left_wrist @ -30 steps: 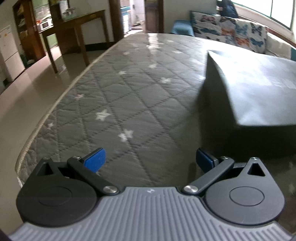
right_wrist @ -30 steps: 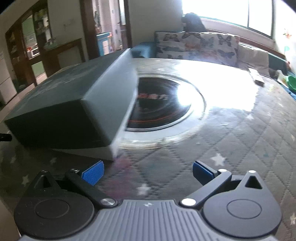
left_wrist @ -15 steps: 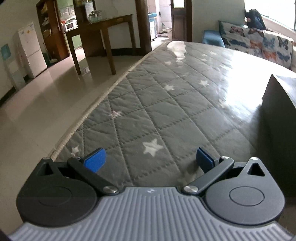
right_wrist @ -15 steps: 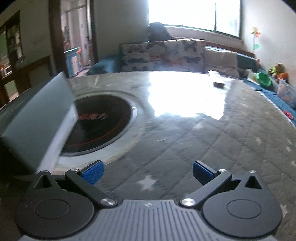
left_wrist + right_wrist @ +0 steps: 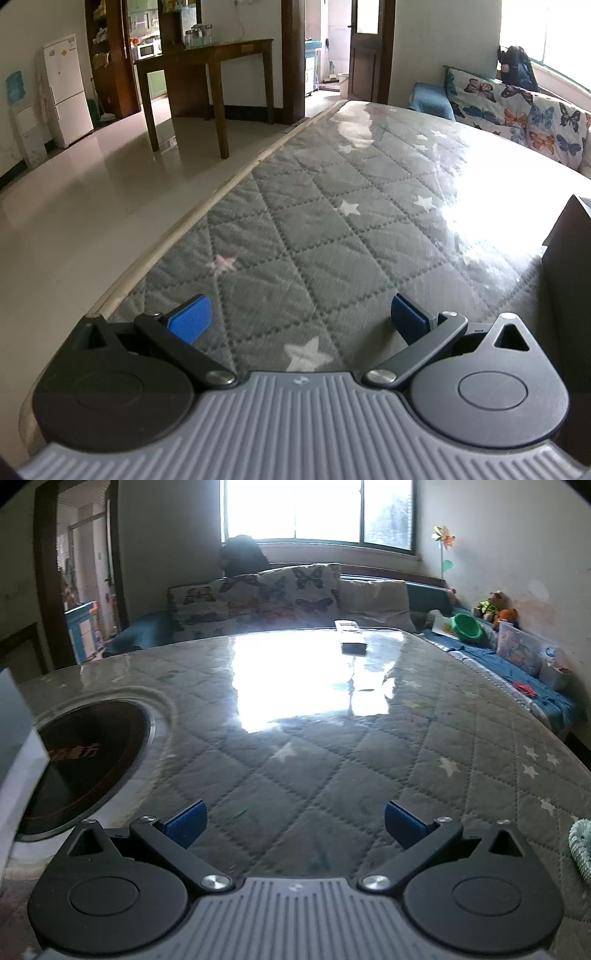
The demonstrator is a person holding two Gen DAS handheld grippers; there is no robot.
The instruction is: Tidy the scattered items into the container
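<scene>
A dark box shows only as a sliver: at the right edge [image 5: 569,280] of the left wrist view and at the left edge [image 5: 13,734] of the right wrist view. My left gripper [image 5: 299,317] hangs open over the grey star-quilted table cover [image 5: 332,229], empty. My right gripper [image 5: 295,823] is open too, with nothing between its blue pads. A white flat remote-like item [image 5: 351,637] lies at the far side of the table. A teal ribbed item [image 5: 581,845] peeks in at the right edge, close to the right gripper.
A round black hob plate [image 5: 92,760] is set into the table beside the box. The table's left edge [image 5: 177,236] drops to a tiled floor. Cushions [image 5: 258,598], a green bowl [image 5: 467,626] and a clear tub [image 5: 517,650] lie beyond the table.
Both grippers have swung away from the dark box, the left one to the left and the right one to the right. The box has slid almost out of both views. Both stay open.
</scene>
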